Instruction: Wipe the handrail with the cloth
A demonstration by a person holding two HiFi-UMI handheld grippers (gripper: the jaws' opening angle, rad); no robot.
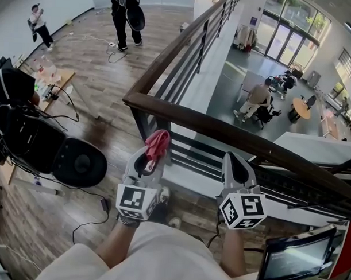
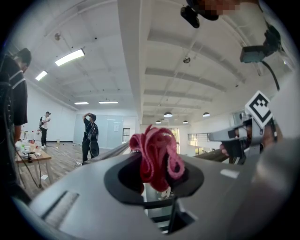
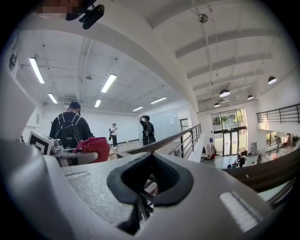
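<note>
Sticking out between the left tongs [image 1: 153,155] is the cloth [image 1: 159,141].

Bright ceiling strips; daylit glazing; fisheye-bent, vignetted edges

Upper level of a bright hall, open to a lobby below

A wood-plank floor [image 1: 97,65] runs back to a white wall [image 1: 54,0], with a cluttered desk [image 1: 62,78] at its left side. Down below, a grey lobby floor [image 1: 235,81] holds a round table [image 1: 301,108] not far from tall glass doors [image 1: 285,40]. White ceiling beams [image 2: 178,75] carry strip lights [image 2: 69,56] and round pendant lamps [image 3: 224,93].
</note>
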